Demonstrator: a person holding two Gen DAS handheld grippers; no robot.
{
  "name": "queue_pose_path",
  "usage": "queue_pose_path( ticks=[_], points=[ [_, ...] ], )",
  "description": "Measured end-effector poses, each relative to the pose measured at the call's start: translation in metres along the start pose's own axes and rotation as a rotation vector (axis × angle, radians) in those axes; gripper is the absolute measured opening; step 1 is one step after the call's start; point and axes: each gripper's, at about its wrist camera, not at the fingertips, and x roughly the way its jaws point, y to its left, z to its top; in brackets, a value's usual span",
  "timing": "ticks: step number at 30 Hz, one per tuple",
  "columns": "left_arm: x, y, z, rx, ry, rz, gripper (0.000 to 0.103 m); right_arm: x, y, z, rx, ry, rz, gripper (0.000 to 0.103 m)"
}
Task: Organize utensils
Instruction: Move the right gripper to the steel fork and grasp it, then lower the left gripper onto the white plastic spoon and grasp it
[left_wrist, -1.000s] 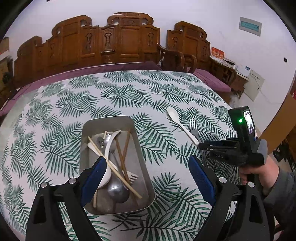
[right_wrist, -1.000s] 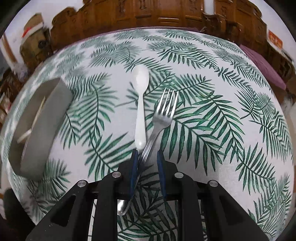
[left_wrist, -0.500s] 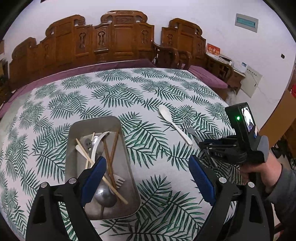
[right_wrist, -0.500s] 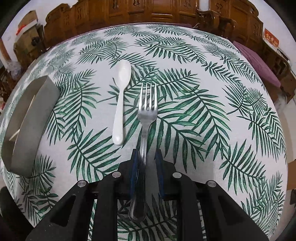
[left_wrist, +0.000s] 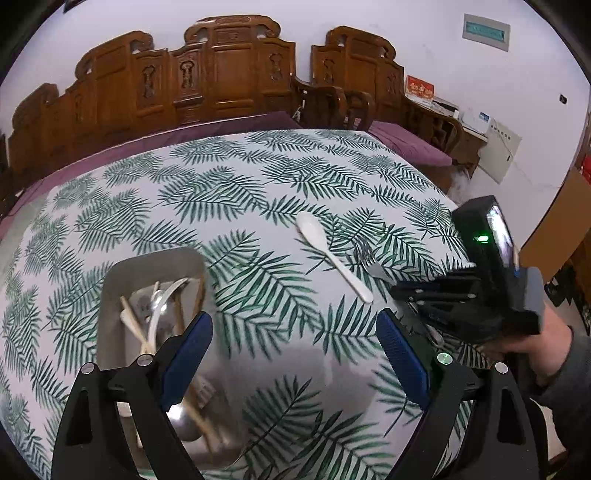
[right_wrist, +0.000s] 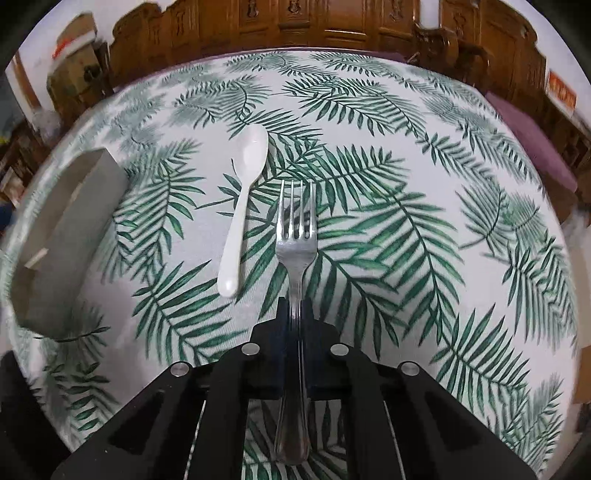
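My right gripper (right_wrist: 295, 314) is shut on the handle of a metal fork (right_wrist: 295, 236), tines pointing away; both also show in the left wrist view, the gripper (left_wrist: 413, 295) and the fork (left_wrist: 369, 260). A white plastic spoon (right_wrist: 242, 206) lies on the cloth just left of the fork, and shows in the left wrist view (left_wrist: 332, 258). A grey metal tray (left_wrist: 122, 273) at the left holds chopsticks, spoons and a fork. My left gripper (left_wrist: 291, 362) is open and empty above the cloth, right of the tray.
The table carries a white cloth with green fern print (left_wrist: 240, 192). Carved wooden chairs (left_wrist: 229, 66) stand along its far side. The tray's outer wall (right_wrist: 70, 240) shows at the left of the right wrist view.
My right gripper has closed fully on the fork handle and the fork now points straight ahead, lifted off the cloth. My left gripper has drifted right, away from the tray.
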Motion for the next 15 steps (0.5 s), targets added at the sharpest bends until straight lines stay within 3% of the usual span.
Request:
queue_pose_path(
  ticks=[15],
  points=[
    [0.097, -0.035, 0.04, 0.023, 0.087, 0.006, 0.083, -0.023, -0.057, -0.015, 0.035, -0.063, -0.001, 0.008]
  ],
)
